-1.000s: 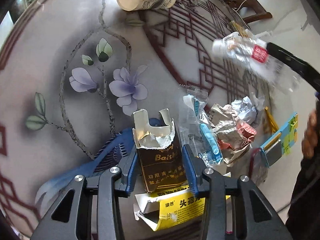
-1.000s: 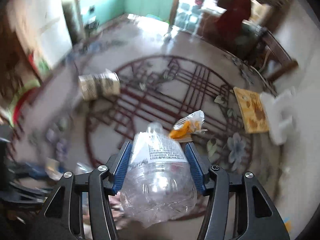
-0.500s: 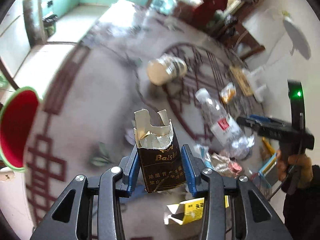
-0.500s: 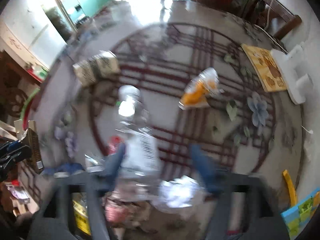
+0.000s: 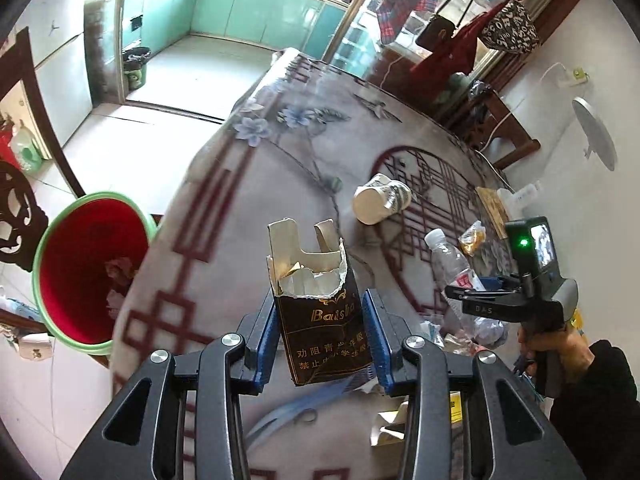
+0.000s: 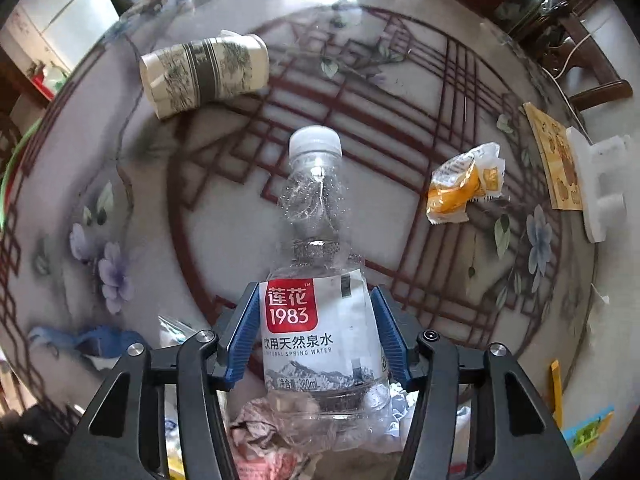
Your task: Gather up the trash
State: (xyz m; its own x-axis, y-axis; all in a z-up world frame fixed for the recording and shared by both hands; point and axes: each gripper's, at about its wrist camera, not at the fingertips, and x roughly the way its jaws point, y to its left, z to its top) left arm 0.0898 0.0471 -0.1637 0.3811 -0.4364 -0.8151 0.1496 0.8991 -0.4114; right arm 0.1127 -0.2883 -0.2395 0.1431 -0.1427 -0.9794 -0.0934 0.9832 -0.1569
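My left gripper is shut on a torn brown cigarette pack and holds it above the round table's left side. A red bin with a green rim stands on the floor to the left, below the table edge. My right gripper is shut on a clear plastic water bottle with a red-and-white label, held above a heap of crumpled wrappers. The right gripper also shows in the left wrist view, holding the bottle.
A paper cup lies on its side on the table. An orange snack wrapper lies at the right, near a yellow mat and a white foam block. A blue mask lies at the left. Wooden chairs stand behind the table.
My left gripper has lifted the cigarette pack off the pile and swung left toward the bin side. My right gripper has come down lower over the table with the bottle still in it.
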